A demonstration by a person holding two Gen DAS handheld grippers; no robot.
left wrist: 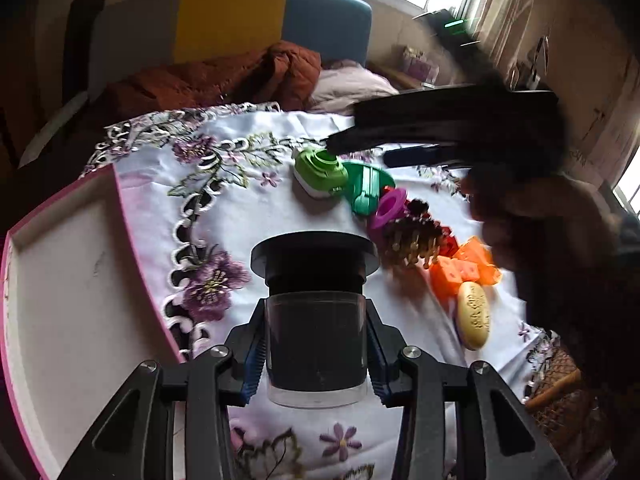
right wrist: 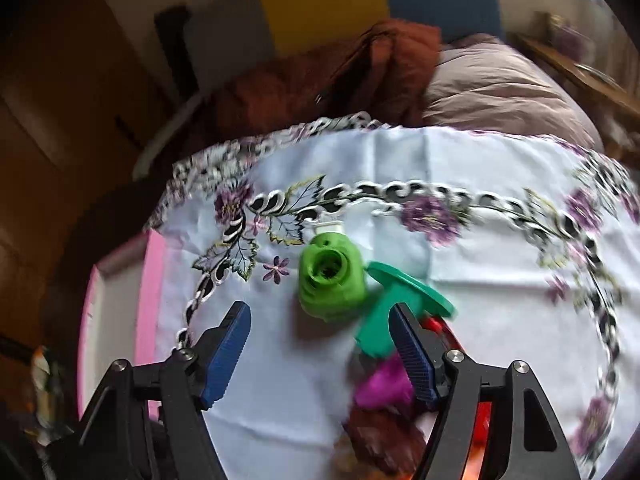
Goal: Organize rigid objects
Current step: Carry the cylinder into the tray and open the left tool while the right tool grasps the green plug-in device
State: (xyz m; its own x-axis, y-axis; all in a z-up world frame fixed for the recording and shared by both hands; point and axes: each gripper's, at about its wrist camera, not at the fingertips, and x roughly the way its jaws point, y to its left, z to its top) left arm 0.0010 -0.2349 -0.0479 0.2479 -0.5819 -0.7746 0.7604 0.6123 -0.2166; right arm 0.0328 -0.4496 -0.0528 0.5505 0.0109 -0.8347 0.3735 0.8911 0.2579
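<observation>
Light-green piece (right wrist: 330,282) on the cloth (right wrist: 460,168), just ahead of the right gripper (right wrist: 320,354) and a little toward its right finger; squat, no clear long axis. Jaws parted, nothing between the pads. Nearer to the right than to the left gripper (left wrist: 316,350), clamped on a black-capped jar (left wrist: 315,312). Pink tray (right wrist: 154,300) off left.

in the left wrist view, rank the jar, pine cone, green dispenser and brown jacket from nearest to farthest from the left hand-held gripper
1. Jar: clamped in the left hand-held gripper, centre.
2. Pine cone: just right of the jar's lid, on the cloth.
3. Green dispenser: further back, slightly right of centre.
4. Brown jacket: beyond the table's far edge, on the bed.
</observation>
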